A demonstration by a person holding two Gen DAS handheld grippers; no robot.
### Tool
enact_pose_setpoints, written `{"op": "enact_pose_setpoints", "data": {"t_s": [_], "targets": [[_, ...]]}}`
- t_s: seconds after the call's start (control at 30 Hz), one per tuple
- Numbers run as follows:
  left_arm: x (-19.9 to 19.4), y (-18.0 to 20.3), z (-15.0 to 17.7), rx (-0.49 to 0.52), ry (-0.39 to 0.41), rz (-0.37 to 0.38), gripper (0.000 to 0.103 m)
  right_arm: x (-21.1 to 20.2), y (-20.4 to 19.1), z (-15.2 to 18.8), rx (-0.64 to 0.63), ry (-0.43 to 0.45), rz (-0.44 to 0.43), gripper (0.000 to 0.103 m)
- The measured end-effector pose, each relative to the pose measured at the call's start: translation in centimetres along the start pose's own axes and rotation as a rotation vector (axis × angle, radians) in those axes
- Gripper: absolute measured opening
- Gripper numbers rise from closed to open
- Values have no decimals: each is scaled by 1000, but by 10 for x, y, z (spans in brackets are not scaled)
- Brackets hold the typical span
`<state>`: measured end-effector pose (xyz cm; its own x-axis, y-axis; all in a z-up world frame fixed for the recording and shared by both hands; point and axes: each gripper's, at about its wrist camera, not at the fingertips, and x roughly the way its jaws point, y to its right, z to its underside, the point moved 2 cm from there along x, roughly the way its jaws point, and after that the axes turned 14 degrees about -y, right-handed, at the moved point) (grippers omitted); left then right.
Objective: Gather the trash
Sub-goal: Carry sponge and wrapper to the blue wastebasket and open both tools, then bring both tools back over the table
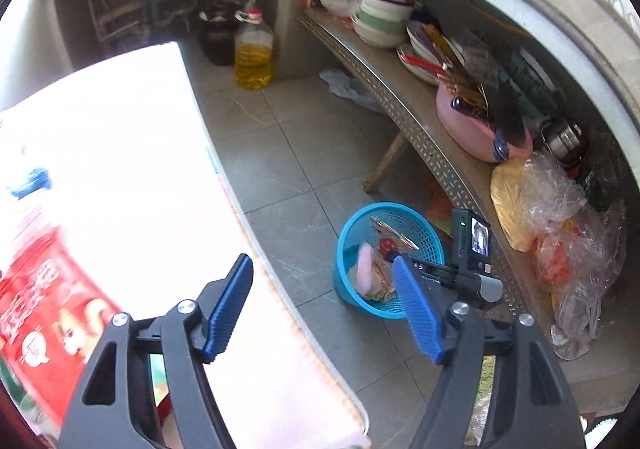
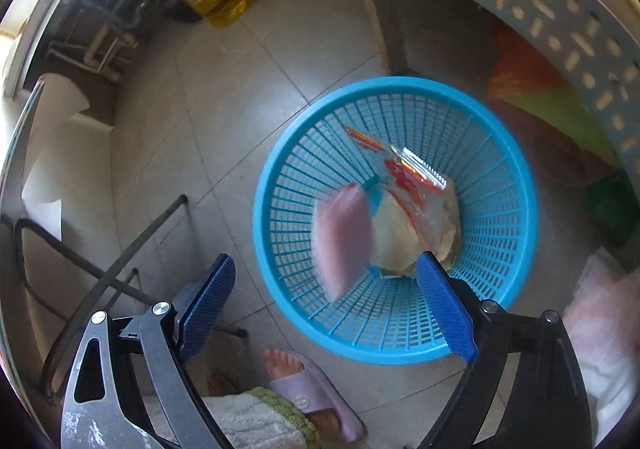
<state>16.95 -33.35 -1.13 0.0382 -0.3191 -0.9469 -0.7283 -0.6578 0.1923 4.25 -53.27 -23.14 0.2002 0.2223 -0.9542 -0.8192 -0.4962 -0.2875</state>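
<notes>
Trash: from the left wrist view I see the blue basket (image 1: 390,261) on the floor holding wrappers; my left gripper (image 1: 324,309) stands apart, empty, over the white table (image 1: 132,153), where a red packet (image 1: 52,309) remains (trash, perhaps).

Right wrist view: right gripper (image 2: 326,305) apart, empty; a blurred pink piece (image 2: 344,237) is inside the basket (image 2: 516,177).

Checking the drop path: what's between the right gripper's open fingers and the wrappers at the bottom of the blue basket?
In the right wrist view, a blurred pink piece sits between the right gripper and the wrappers in the blue basket.
</notes>
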Motion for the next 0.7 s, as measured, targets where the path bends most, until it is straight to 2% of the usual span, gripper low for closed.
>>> {"op": "enact_pose_setpoints", "data": {"t_s": [0.2,0.37,0.57,0.7], "targets": [[-18,-14,19,-26,44,5,74,-19,4,22,18,50,10,88],[-29,-17,32,-22,69,19,75,-46,0,62,-4,91,22,88],[-48,-22,51,-21,135,62,84,-92,-36,98,-109,180,56,88],[-60,-29,64,-20,159,73,86,-136,-69,116,-201,303,71,93]]}}
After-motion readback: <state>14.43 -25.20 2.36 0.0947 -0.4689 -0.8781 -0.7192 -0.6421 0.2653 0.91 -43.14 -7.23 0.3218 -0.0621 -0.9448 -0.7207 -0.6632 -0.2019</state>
